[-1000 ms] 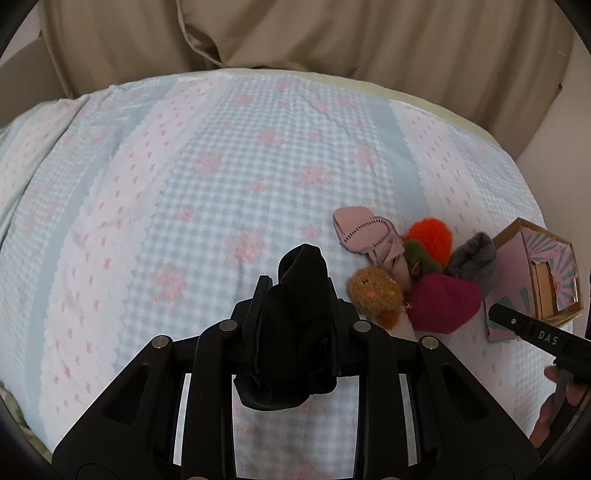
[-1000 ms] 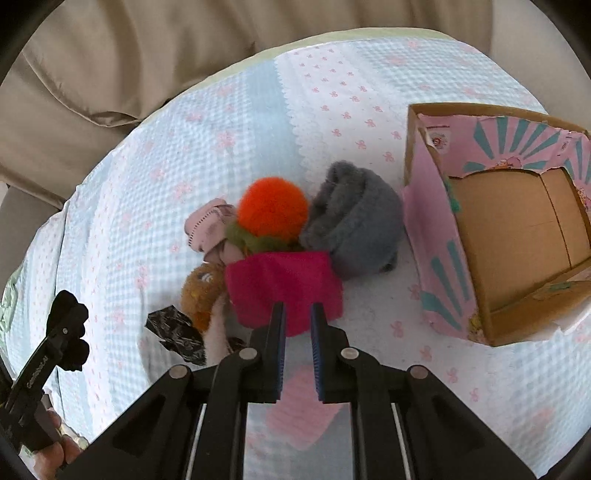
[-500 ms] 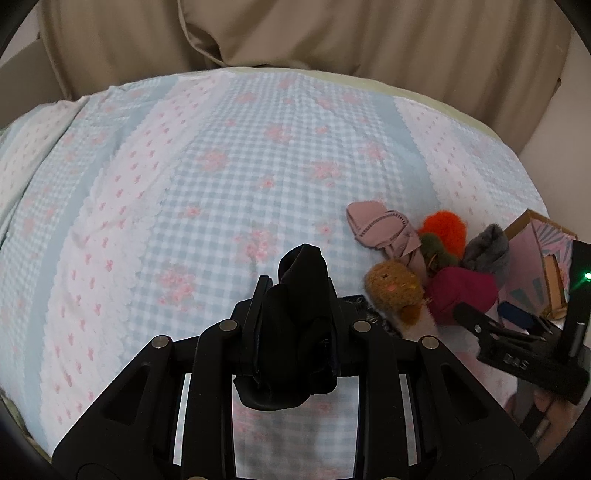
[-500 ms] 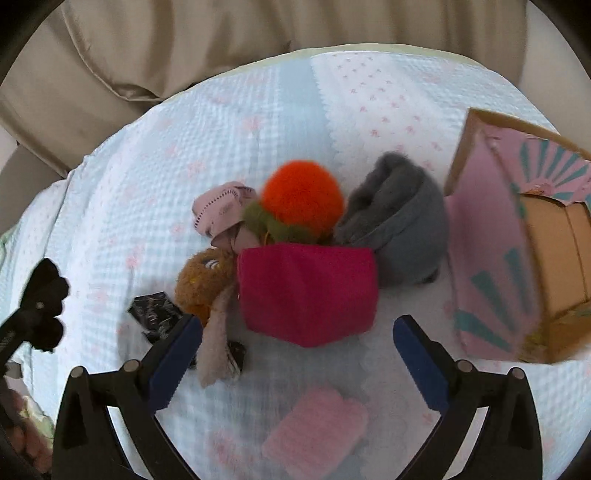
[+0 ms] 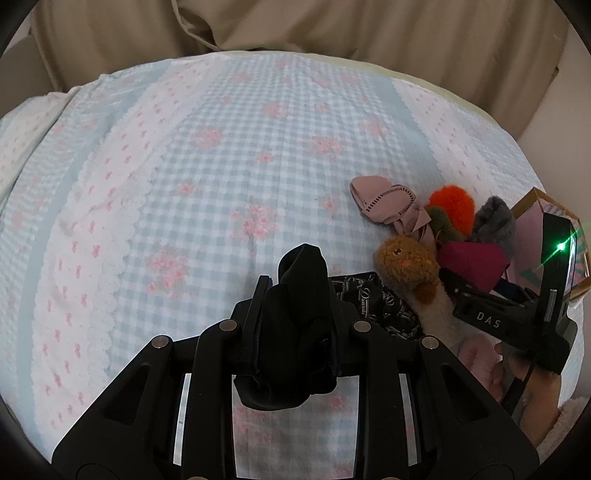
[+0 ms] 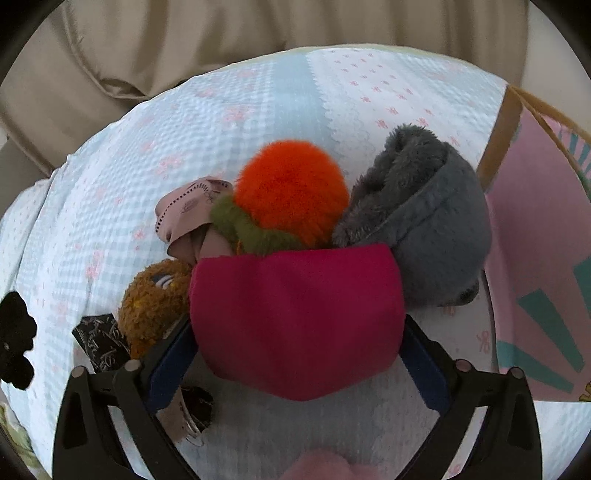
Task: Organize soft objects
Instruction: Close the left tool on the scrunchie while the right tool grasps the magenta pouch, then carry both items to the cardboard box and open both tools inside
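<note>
My left gripper (image 5: 295, 295) is shut on a black cloth (image 5: 301, 325) and holds it above the bedspread. A pile of soft things lies at the right: a magenta pouch (image 6: 295, 317), an orange pompom (image 6: 291, 188), a grey plush piece (image 6: 424, 221), a brown plush toy (image 6: 151, 302), a pink cloth (image 6: 188, 218) and a black patterned cloth (image 6: 99, 339). My right gripper (image 6: 295, 354) is open, its blue-padded fingers (image 6: 170, 365) on either side of the magenta pouch. The right gripper also shows in the left wrist view (image 5: 498, 314).
A pink cardboard box (image 6: 535, 258) stands open right of the pile. The checked blue and pink bedspread (image 5: 221, 166) covers the bed. Beige fabric (image 5: 295, 26) hangs behind it. A pink knitted piece (image 6: 321, 463) lies under my right gripper.
My right gripper has opened wide and moved forward until its fingers flank the magenta pouch. My left gripper still holds the black cloth and has drifted slightly left.
</note>
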